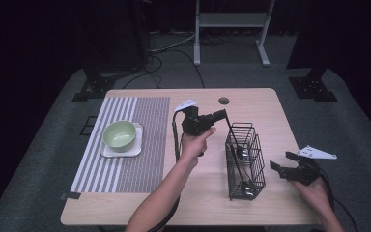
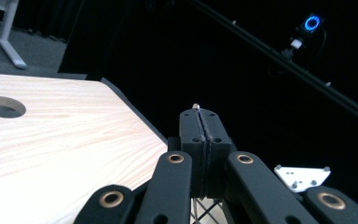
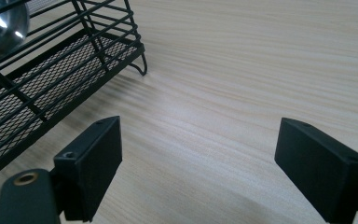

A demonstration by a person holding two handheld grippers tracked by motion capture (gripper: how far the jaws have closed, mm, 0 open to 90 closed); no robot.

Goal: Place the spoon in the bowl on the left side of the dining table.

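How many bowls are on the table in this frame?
1: a pale green bowl sitting on a square white plate, on the grey striped placemat at the table's left.

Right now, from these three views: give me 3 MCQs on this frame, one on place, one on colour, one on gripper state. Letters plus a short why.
1. Where does the bowl sit?
A. on a square plate on the striped placemat
B. inside the wire basket
C. on the bare wood by the table's hole

2. What colour is the bowl?
A. red
B. light green
C. black

3. How do the right gripper's jaws stand?
A. shut on a spoon
B. wide open over bare table
C. shut on the basket's rim

Key:
1 A: the bowl rests on a white square plate on the striped placemat, left of the left gripper.
2 B: it shows pale green in the high view.
3 B: the right gripper shows its two jaws far apart with only wood grain between them, beside the black wire basket.
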